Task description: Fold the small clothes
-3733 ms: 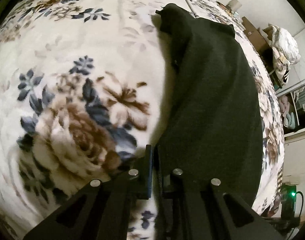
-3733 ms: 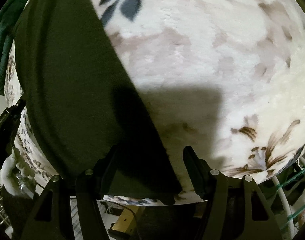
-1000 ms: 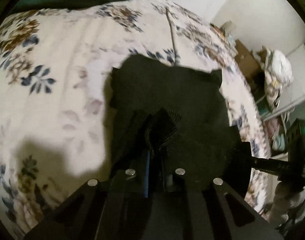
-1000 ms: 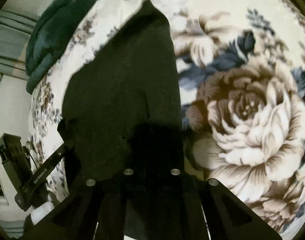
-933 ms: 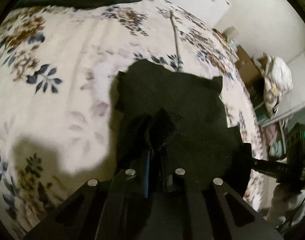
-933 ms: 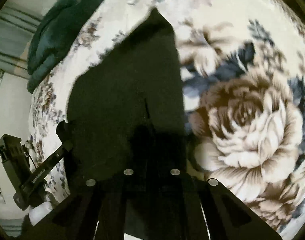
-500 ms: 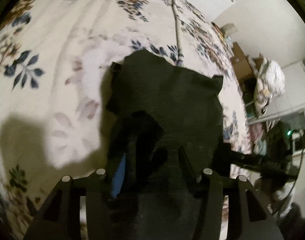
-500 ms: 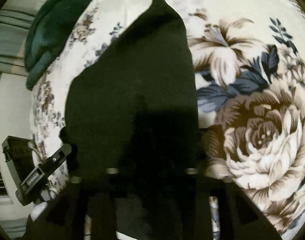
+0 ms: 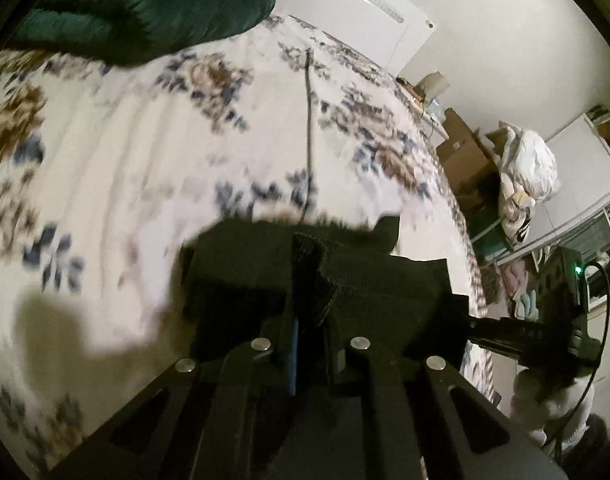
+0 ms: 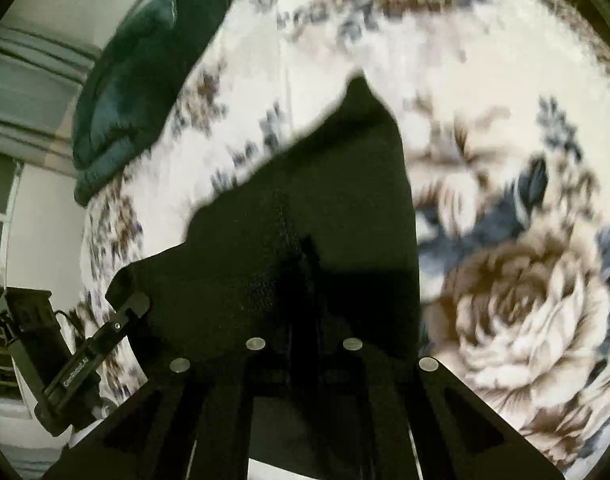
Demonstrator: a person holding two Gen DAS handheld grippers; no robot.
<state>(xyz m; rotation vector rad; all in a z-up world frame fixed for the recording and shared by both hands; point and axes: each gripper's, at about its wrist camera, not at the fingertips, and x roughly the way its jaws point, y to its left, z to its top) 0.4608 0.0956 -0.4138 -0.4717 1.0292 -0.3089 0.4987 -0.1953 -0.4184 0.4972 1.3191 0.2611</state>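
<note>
both tongs clamped on the dark cloth [image 9: 265,264]: left gripper [image 9: 305,280] and right gripper [image 10: 305,264] pinch its near edge, lifted off the floral blanket [image 9: 125,168]; mid-fold; next: probably carry edge over far side, release together

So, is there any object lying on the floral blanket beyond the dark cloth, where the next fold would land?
Nothing visible lies there. The dark cloth is pinched in both jaws, and the floral blanket just beyond it is bare. The green pillow sits far back at the edge.
</note>
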